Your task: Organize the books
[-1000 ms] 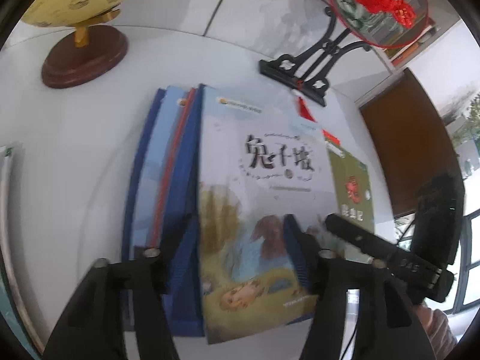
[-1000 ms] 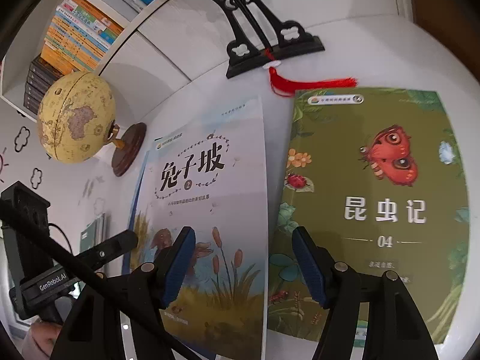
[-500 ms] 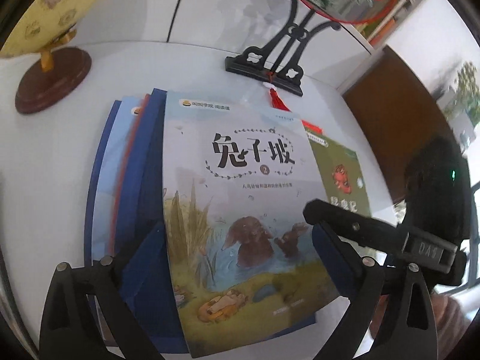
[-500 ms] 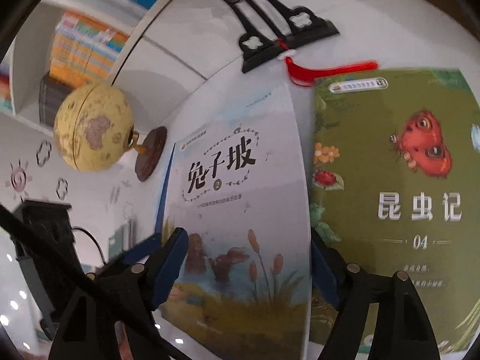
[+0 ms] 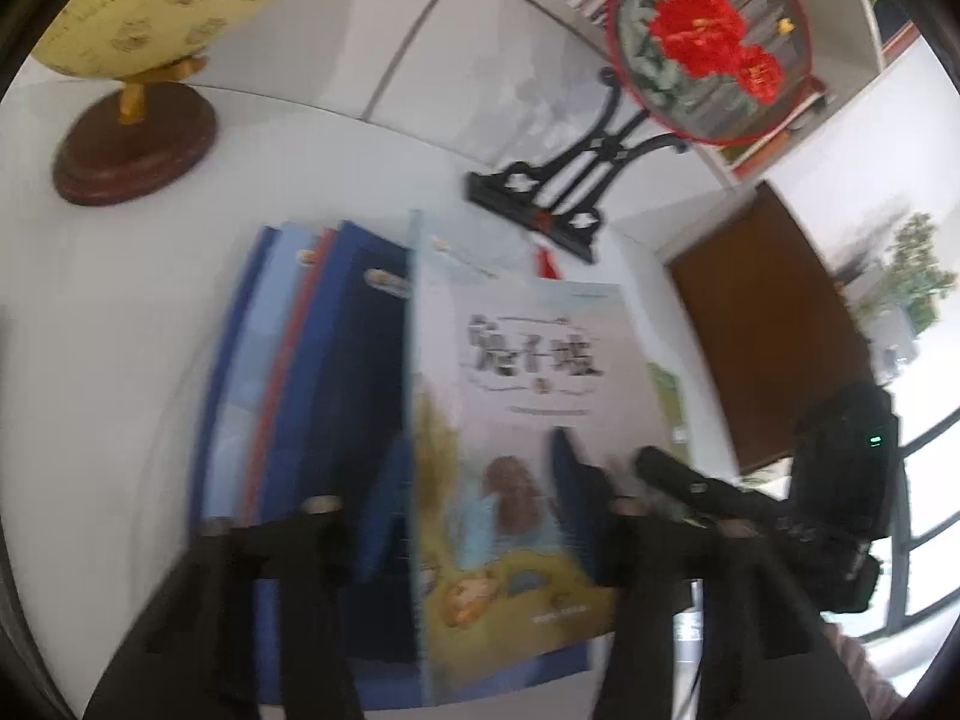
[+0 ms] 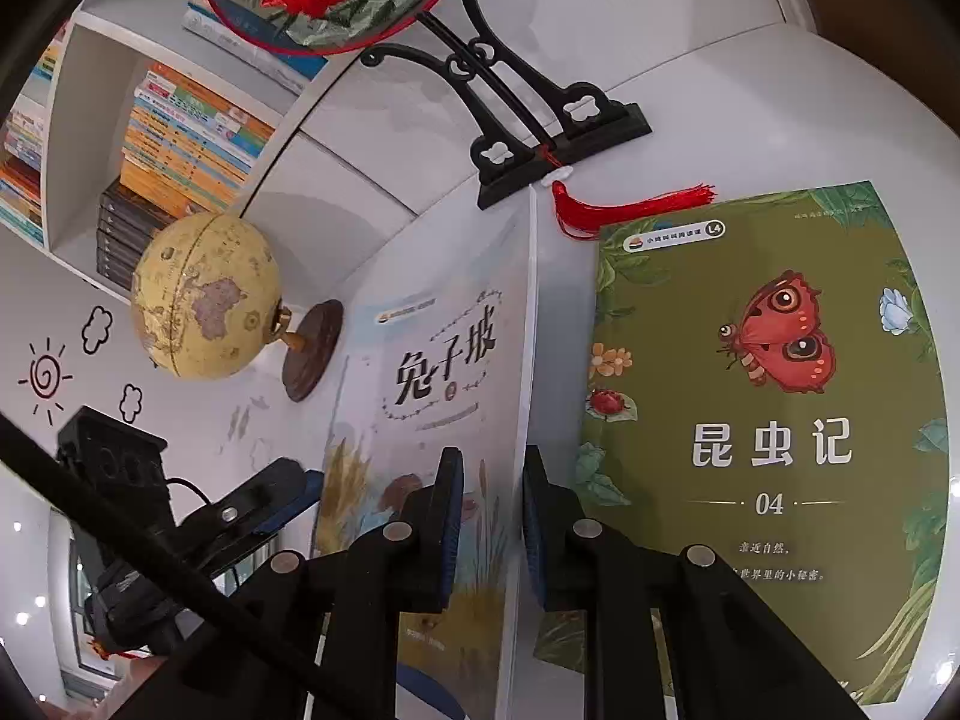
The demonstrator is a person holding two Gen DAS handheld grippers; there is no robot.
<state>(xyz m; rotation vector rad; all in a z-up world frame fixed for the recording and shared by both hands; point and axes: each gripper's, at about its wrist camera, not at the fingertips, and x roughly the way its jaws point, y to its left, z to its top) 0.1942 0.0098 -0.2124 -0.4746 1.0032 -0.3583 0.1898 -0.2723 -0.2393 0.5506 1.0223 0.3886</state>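
Reading 兔子坡 on the pale book (image 6: 444, 372), 昆虫记 04 on the green book (image 6: 774, 420).

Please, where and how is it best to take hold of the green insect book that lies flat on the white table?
The green insect book lies flat on the white table, cover up, so no face is free to pinch. Probably best is its near bottom edge: come in low from the near side, lift or slide that edge a little, then close the pads across the thin thickness.

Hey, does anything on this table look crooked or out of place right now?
Yes: the rabbit book stands tilted on edge while the green book lies flat. The blue books beneath it are fanned out, not squared. Nothing looks damaged.
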